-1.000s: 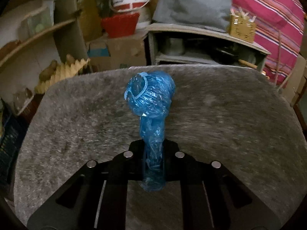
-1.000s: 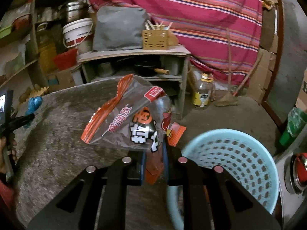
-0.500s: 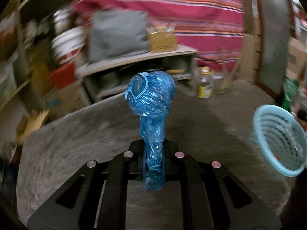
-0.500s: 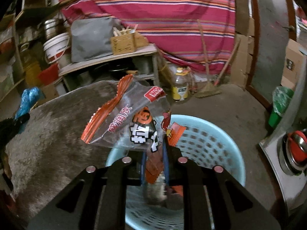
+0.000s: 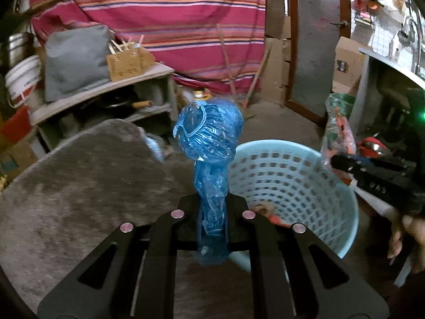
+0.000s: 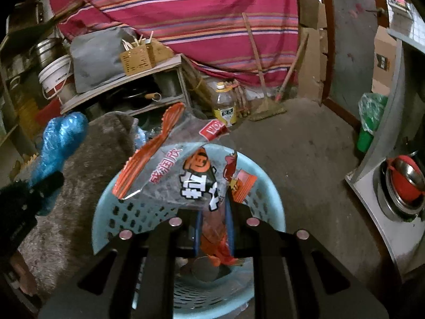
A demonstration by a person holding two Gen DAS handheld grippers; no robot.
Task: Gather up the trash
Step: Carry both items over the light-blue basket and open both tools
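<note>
My left gripper (image 5: 212,212) is shut on a crumpled blue plastic bag (image 5: 209,143) and holds it upright just left of a light blue perforated basket (image 5: 292,175). My right gripper (image 6: 213,223) is shut on a clear and orange snack wrapper (image 6: 175,170) and holds it over the basket (image 6: 268,199). In the right wrist view the blue bag (image 6: 59,143) shows at the left. In the left wrist view the right gripper (image 5: 345,163) with the wrapper (image 5: 338,135) shows at the right, over the basket's far rim. Bits of trash lie in the basket.
A grey shaggy surface (image 5: 79,186) lies left of the basket. Behind stand a cluttered shelf (image 6: 127,85), a white bucket (image 6: 54,77), a bottle (image 6: 224,103), brooms and a striped red cloth. A metal counter with bowls (image 6: 403,183) and a green bag (image 6: 370,117) are at the right.
Both grippers have swung right from the grey surface toward the basket. The right gripper now holds the wrapper over the basket; the left has brought the blue bag beside it.
</note>
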